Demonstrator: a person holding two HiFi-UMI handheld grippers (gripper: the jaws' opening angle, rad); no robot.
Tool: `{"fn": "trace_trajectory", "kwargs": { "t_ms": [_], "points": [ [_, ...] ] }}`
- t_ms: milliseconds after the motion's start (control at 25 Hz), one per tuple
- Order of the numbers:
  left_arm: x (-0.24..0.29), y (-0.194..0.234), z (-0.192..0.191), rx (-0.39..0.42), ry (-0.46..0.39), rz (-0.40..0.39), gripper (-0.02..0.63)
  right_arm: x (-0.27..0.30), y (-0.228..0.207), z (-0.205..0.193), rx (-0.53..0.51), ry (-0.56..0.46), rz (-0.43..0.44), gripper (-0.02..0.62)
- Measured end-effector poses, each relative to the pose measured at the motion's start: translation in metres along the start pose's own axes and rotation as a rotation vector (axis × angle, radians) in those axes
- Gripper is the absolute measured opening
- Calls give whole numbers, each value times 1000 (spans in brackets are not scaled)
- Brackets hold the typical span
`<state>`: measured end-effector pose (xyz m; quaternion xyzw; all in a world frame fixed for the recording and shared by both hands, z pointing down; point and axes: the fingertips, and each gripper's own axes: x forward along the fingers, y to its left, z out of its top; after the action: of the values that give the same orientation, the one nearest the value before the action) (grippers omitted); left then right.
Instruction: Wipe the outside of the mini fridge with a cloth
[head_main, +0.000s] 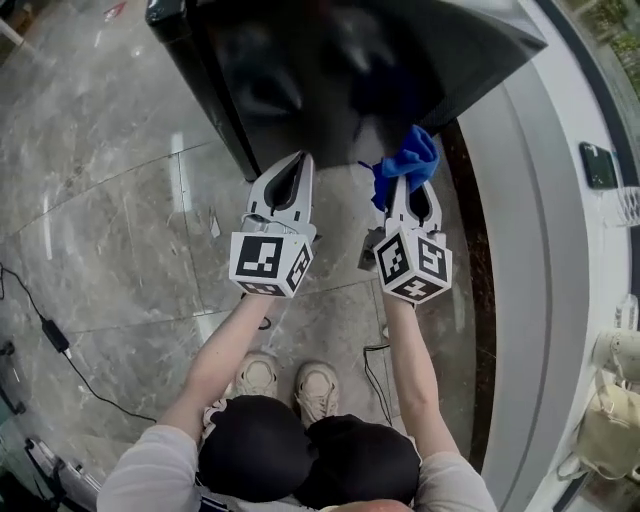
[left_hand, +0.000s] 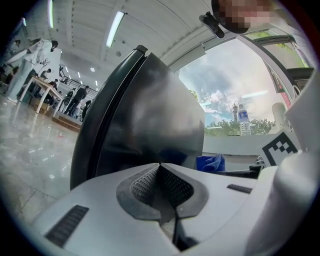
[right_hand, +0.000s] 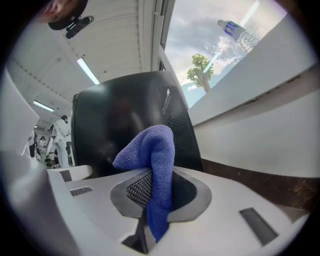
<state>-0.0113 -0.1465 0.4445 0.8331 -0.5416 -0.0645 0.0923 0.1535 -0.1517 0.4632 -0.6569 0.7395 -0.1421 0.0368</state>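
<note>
Right gripper (right_hand: 159, 189) is clamped on a blue cloth (right_hand: 150, 145). The fabric is pinched between its two jaws, with a folded hump standing up past the tips and a tail hanging back below them. Directly ahead of this gripper stands the mini fridge (head_main: 330, 70), black and glossy. The cloth sits right at the fridge's near face, though whether they touch cannot be told. Left gripper (left_hand: 160, 172), just beside the right one on its left, has its jaws pressed together with nothing between them. Its tip points at the same dark face, close in front of it. Beneath both grippers is a grey marble floor (head_main: 110, 230), where the person's pale shoes (head_main: 258, 375) show behind the grippers. A thin black cable (head_main: 50, 335) trails well off to the left gripper's left. To the right gripper's right runs a white ledge (head_main: 540, 200) with a dark phone (head_main: 598, 165) lying on it.
</note>
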Motion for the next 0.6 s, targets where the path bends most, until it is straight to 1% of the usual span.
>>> {"fn": "trace_trajectory", "kwargs": {
  "t_ms": [80,200,280,360,440,520,600],
  "points": [
    [-3,-7,12,11,5,-18,5,-9,25,6,15,10,47,80],
    [-2,-22,32,45,39,-53,5,-18,52,22,-13,57,112,80],
    [-2,-26,61,30,56,-50,5,-21,62,48,-21,95,114,80],
    [-6,-29,102,-14,76,-21,5,-30,71,88,-12,138,91,80],
    [-12,-40,152,-49,102,6,5,-45,84,138,-4,177,65,80],
    [-19,-55,211,-68,125,23,5,-62,103,199,-8,198,44,80],
    [-30,-71,281,-80,138,39,5,-83,129,271,-33,197,33,80]
  ]
}}
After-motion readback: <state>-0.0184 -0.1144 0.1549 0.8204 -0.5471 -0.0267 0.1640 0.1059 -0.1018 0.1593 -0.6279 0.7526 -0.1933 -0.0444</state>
